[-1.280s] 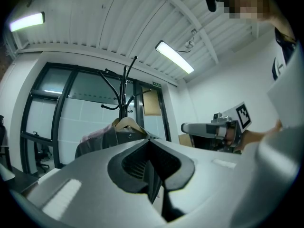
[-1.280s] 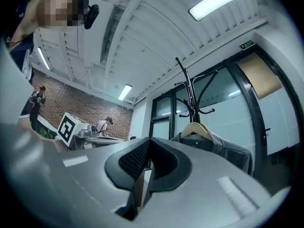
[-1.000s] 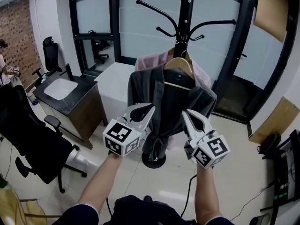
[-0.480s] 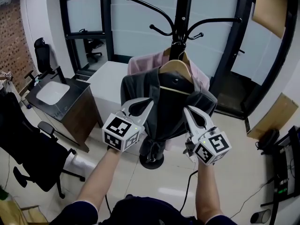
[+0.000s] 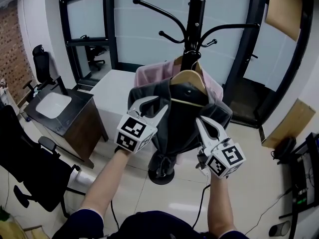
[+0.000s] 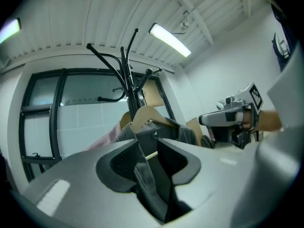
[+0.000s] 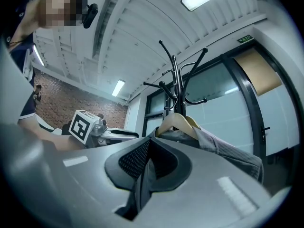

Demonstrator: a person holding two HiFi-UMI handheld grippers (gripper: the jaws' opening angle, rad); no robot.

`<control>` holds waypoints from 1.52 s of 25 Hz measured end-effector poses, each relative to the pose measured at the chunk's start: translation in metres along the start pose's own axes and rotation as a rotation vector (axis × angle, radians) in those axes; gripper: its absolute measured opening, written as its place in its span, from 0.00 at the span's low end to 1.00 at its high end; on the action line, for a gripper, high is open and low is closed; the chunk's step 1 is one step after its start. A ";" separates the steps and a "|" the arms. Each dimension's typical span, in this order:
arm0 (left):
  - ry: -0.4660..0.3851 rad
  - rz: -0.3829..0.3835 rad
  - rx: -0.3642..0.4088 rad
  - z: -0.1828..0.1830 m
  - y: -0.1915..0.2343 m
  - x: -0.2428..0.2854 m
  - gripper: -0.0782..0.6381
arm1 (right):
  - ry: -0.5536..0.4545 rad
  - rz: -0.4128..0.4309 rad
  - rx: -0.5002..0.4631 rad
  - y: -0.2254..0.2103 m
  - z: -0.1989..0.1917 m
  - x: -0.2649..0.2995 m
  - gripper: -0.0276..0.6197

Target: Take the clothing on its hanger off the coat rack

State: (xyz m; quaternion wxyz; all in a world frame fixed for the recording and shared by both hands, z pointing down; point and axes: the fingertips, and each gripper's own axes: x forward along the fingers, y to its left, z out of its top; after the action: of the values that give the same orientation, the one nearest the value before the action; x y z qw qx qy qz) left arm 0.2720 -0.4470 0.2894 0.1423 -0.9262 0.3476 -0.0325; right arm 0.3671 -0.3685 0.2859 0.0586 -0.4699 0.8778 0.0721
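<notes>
The grey garment (image 5: 182, 113) hangs on its hanger (image 5: 189, 77) from the rack (image 5: 192, 14), close against the pole. This is the front item and the likely one to remove.

You hold the left gripper (image 5: 150, 106) at the garment's left shoulder. Its jaws are opening and stand moderately apart. Grey cloth shows through the gap, but the pads do not press on it. This spacing probably prepares them to take in the shoulder or the hanger end.

You hold the right gripper (image 5: 200, 121) lower, at the garment's right side. Its jaws are together and grip nothing. Placing one gripper on each side suits a level lift off the hook.

Count:
- One rack.
- Two hangers: the front one and a rear hanger (image 5: 178, 61).
- Two garments: the grey one and a pink garment (image 5: 147, 73) behind it.
- Two grippers.
</notes>
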 end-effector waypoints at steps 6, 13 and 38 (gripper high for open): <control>0.035 -0.003 0.133 0.013 0.028 0.028 0.34 | -0.008 -0.016 -0.005 -0.004 0.002 0.003 0.04; 0.131 -0.042 0.276 0.012 0.038 0.060 0.48 | -0.008 -0.047 -0.011 -0.013 0.002 0.000 0.04; 0.244 -0.003 0.492 -0.005 0.038 0.098 0.28 | -0.003 -0.114 0.031 -0.039 -0.015 -0.023 0.04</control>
State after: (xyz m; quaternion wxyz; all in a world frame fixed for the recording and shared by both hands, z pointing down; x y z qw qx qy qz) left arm 0.3212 -0.5394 0.2790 0.3199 -0.8536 0.3425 -0.2274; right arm 0.4116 -0.3741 0.3021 0.0712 -0.5180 0.8506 0.0555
